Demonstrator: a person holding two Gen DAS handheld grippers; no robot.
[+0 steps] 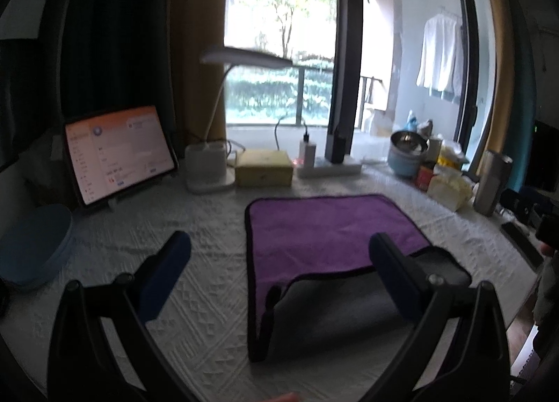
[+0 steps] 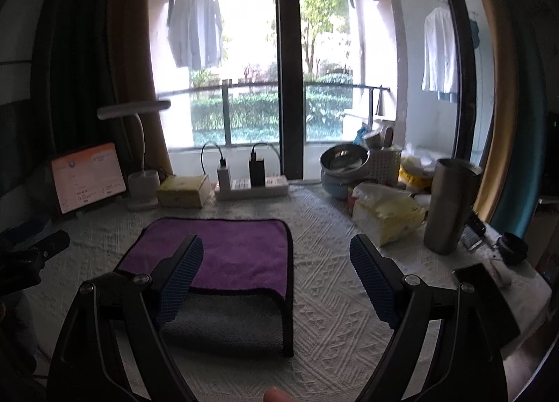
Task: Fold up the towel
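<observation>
A purple towel (image 1: 325, 227) with a dark hem lies on the white quilted table cover (image 1: 195, 283). Its near part is folded over, showing the grey underside (image 1: 335, 311). My left gripper (image 1: 279, 269) is open and empty, raised in front of the towel, its right finger over the fold's near right part. In the right wrist view the same towel (image 2: 230, 248) shows purple with its grey fold (image 2: 230, 318) nearest. My right gripper (image 2: 276, 279) is open and empty, its left finger over the towel, its right finger over bare cover.
At the back stand a lit tablet (image 1: 118, 154), a white desk lamp (image 1: 209, 168), a yellow box (image 1: 263, 168) and a power strip with chargers (image 2: 251, 187). To the right are bowls (image 2: 344, 166), yellow tissue packs (image 2: 387, 215) and a steel tumbler (image 2: 450, 206). A blue round object (image 1: 35, 245) lies left.
</observation>
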